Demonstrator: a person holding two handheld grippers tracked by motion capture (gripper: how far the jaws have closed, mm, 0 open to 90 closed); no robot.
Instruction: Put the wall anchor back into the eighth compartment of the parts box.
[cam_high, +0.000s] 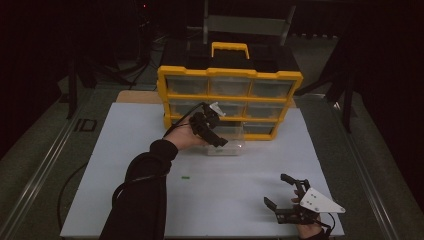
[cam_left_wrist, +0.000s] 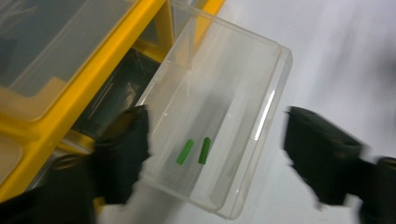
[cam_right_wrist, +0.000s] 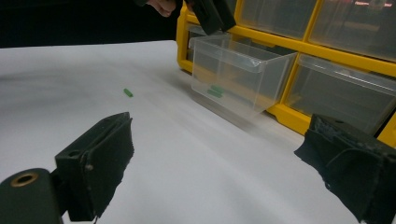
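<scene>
Your left tool (cam_left_wrist: 215, 144) hangs over the pulled-out clear drawer (cam_left_wrist: 219, 121) with jaws spread and nothing between them, likely so pegs drop inside; two green pegs (cam_left_wrist: 194, 151) lie on its floor. A third peg (cam_high: 186, 177) waits on the table (cam_high: 240, 200). Your right tool (cam_right_wrist: 215, 172) rests wide apart, empty.

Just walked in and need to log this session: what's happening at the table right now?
A person is sorting small green pegs into a yellow drawer organizer. The left gripper hangs open over the pulled-out clear drawer, where two green pegs lie. One more green peg lies on the white table. The right gripper waits open.
</scene>
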